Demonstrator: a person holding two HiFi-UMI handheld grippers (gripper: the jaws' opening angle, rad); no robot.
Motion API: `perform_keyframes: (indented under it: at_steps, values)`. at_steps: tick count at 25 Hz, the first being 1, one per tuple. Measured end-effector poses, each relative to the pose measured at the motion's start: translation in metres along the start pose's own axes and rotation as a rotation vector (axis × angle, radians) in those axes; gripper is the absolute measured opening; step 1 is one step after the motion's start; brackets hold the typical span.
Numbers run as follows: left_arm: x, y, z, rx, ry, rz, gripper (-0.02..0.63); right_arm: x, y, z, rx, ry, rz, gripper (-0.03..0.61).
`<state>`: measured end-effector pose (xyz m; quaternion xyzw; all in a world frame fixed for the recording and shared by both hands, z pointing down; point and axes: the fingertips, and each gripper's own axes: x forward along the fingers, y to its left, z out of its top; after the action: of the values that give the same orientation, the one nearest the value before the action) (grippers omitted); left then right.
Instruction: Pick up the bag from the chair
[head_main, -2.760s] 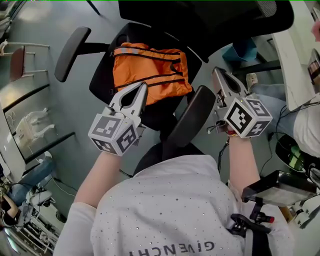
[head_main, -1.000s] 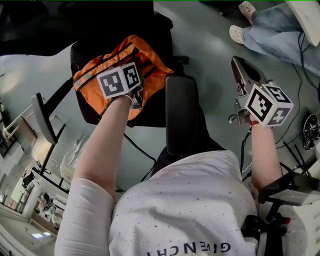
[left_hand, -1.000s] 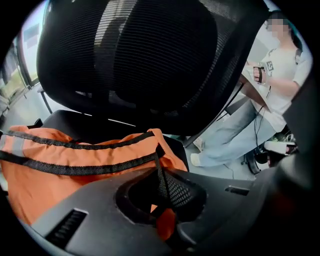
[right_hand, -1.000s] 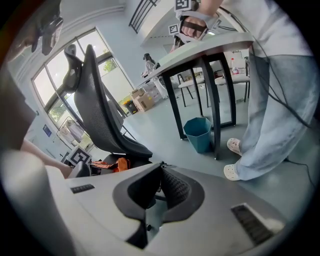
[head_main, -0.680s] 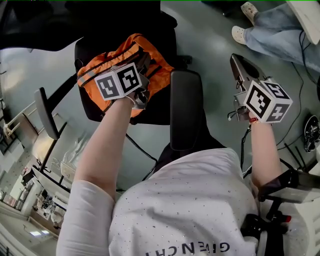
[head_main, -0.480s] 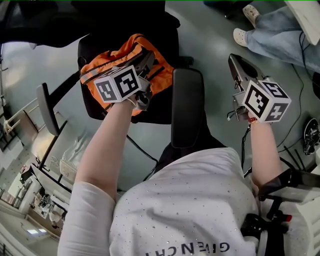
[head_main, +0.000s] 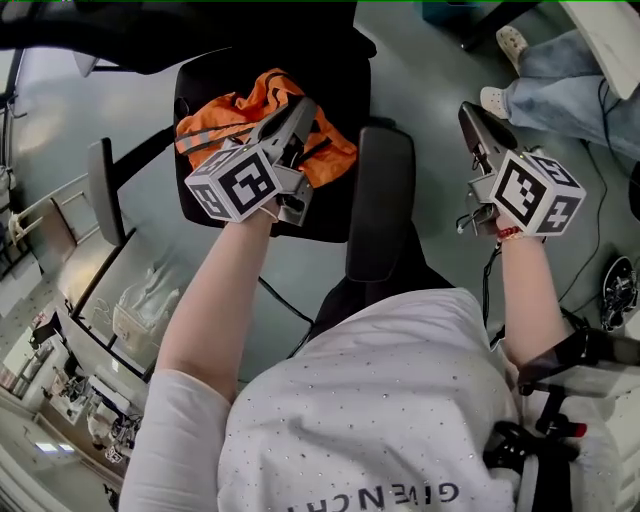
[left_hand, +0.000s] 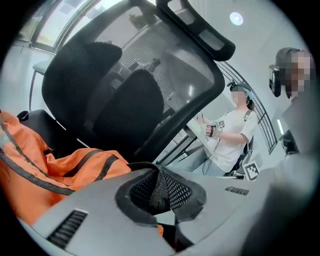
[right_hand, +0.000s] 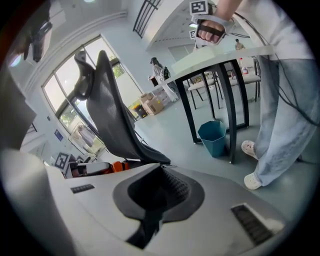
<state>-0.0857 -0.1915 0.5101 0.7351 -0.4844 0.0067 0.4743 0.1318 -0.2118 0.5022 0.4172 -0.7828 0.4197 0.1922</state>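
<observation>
Bag (head_main: 240, 105), orange with dark straps, sits bunched on the seat of the black chair (head_main: 325, 228), between the left armrest (head_main: 103, 190) and the right armrest (head_main: 380, 200). The left tool (head_main: 305, 103) reaches over its right part with its jaws closed. In the left gripper view a dark strap (left_hand: 135, 164) runs up to the tips, so this tool appears to be pinching the bag by that strap, with orange cloth hanging below and to the left. How much of the bag rests on the seat I cannot tell. The right tool (head_main: 468, 108) hangs to the right of the right armrest, well apart from the bag, jaws closed on nothing.

The main risk looks like the hold itself. A thin strap nipped only at the tips could slide out once the full weight comes onto it, and the bag would drop back onto the seat or off its near edge to the floor. A loose strap could also catch on an armrest or the chair back (left_hand: 125, 75) on the way up and jerk free. With one off-centre hold, the bag may swing and tip. The right tool is too far off to steady it.
</observation>
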Motion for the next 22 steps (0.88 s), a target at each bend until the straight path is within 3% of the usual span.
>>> perform_keyframes:
  at_steps: [3,6,13,17,22]
  values:
    - [-0.019,0.0,0.011,-0.104,-0.073,-0.001,0.005,0.003,0.021,0.018,0.052,-0.042,0.067,0.005]
    - [-0.042,-0.002,0.021,-0.209,-0.164,-0.019,0.005,0.008,0.046,0.032,0.028,-0.056,0.12,0.005]
    - [-0.104,-0.005,0.038,-0.262,-0.318,-0.028,0.005,0.006,0.099,0.041,0.02,-0.074,0.25,0.005]
    - [-0.146,-0.01,0.049,-0.285,-0.435,-0.041,0.003,0.009,0.154,0.028,-0.109,-0.007,0.369,0.005]
    - [-0.187,-0.021,0.055,-0.328,-0.508,-0.062,0.005,0.009,0.207,0.027,-0.248,0.017,0.425,0.005]
